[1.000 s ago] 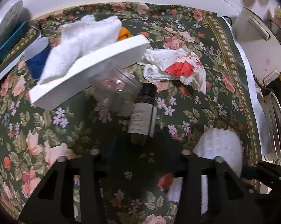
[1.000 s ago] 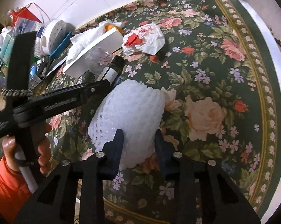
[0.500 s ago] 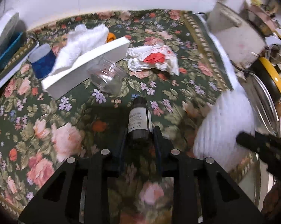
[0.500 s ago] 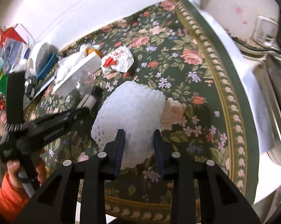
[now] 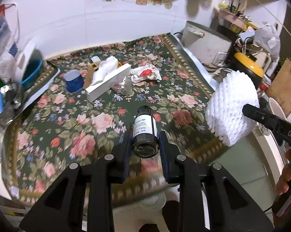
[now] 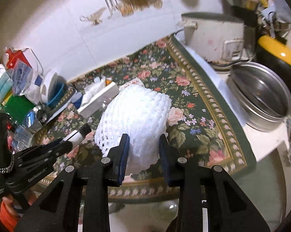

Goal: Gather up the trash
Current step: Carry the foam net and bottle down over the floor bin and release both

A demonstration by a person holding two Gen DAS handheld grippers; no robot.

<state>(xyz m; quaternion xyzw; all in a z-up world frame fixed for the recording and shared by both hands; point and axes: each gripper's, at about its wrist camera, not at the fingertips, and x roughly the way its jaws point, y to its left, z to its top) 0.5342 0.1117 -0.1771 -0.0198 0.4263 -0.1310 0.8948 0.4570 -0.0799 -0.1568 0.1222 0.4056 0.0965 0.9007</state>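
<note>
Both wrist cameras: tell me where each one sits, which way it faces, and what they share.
Left wrist: on the left gripper, angled down at the flowered tablecloth; its jaws clamp a dark glass bottle.
Right wrist: on the right gripper, angled down likewise; its jaws pinch a white foam net.
Shared: cloth, bottle, net, each other's gripper.

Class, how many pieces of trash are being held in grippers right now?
2: a dark bottle in the left gripper, and white foam netting in the right gripper.
</note>
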